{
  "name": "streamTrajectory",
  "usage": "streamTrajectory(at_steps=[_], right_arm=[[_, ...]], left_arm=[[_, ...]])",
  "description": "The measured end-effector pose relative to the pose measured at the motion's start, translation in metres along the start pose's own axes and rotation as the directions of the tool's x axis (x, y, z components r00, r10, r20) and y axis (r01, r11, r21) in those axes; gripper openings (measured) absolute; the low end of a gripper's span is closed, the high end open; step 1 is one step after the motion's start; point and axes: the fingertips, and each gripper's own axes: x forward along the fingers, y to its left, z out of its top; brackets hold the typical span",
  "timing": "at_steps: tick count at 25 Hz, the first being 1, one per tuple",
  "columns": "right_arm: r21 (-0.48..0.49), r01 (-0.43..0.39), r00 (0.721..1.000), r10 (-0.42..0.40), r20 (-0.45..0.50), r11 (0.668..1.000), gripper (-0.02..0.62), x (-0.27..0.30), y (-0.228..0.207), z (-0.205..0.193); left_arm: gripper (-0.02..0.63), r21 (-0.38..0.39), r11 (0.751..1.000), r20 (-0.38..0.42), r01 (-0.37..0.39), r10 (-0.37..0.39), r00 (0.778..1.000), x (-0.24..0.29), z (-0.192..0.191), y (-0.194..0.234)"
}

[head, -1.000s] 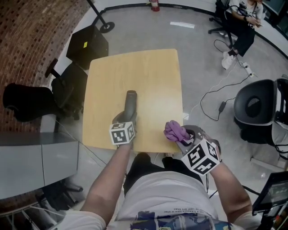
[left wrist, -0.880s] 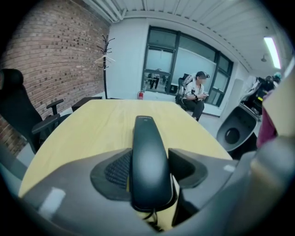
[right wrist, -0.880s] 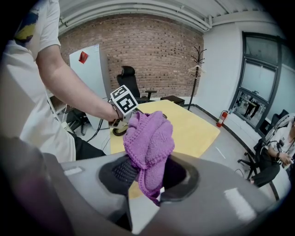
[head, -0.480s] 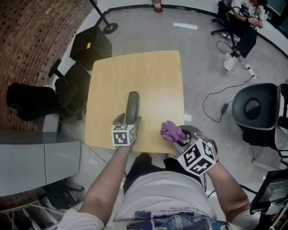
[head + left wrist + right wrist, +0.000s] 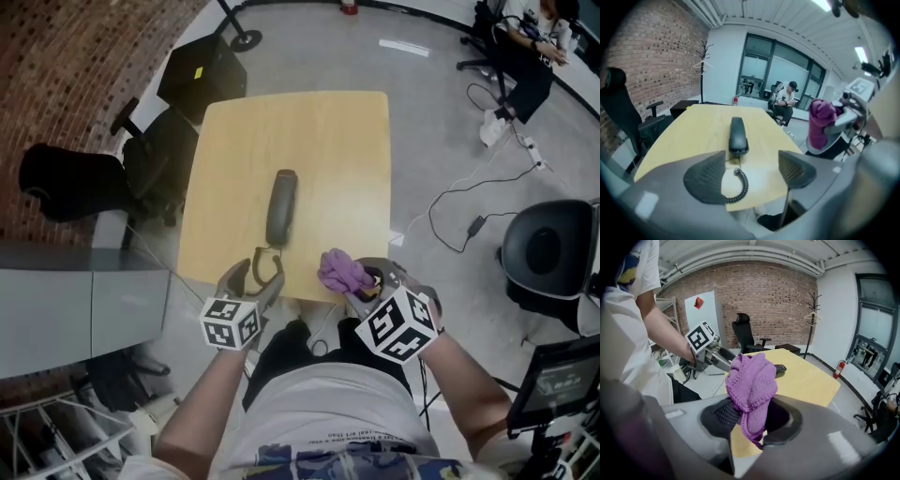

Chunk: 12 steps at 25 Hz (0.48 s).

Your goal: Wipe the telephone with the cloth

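The black telephone handset [image 5: 281, 206] lies lengthwise on the light wooden table [image 5: 328, 131], its coiled cord [image 5: 739, 185] trailing toward the near edge. My left gripper [image 5: 253, 276] hovers at that edge, just short of the handset [image 5: 738, 136]. Its jaws have just been opening and now stand wide, with nothing gripped between them [image 5: 750, 171]. My right gripper [image 5: 364, 289] is to the right at the table's near corner, shut on a bunched purple cloth [image 5: 342, 272]. In the right gripper view the cloth [image 5: 752, 380] stands up between the pads, with the handset [image 5: 781, 368] behind it.
Black office chairs [image 5: 70, 183] and a black case [image 5: 202, 75] stand left of the table, beside a brick wall. A grey cabinet [image 5: 66, 300] is at the near left. Another chair [image 5: 548, 248] and floor cables [image 5: 459, 211] are right. A seated person [image 5: 525, 47] is far off.
The left gripper opened, let go of the handset and drew back to the near table edge. The handset stays lying on the table. The right gripper with the cloth shifted slightly left.
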Motion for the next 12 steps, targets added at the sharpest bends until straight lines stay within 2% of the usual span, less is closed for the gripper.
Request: streamTrajectory(at_steps=[5, 9, 12], right_arm=[[-0.033, -0.003, 1.0, 0.003, 0.002, 0.999, 0.12, 0.002, 0.022, 0.011], [-0.049, 0.006, 1.0, -0.006, -0.006, 0.999, 0.121, -0.003, 0.053, 0.014], [-0.085, 0.005, 0.999, -0.008, -0.034, 0.996, 0.121, -0.006, 0.083, 0.014]], left_arm=[[0.335, -0.102, 0.984, 0.042, 0.145, -0.142, 0.989, -0.049, -0.027, -0.031], [0.24, -0.073, 0.976, 0.081, 0.207, -0.201, 0.976, -0.093, -0.044, -0.048], [0.178, -0.065, 0.963, 0.142, 0.261, -0.25, 0.958, -0.123, -0.055, -0.06]])
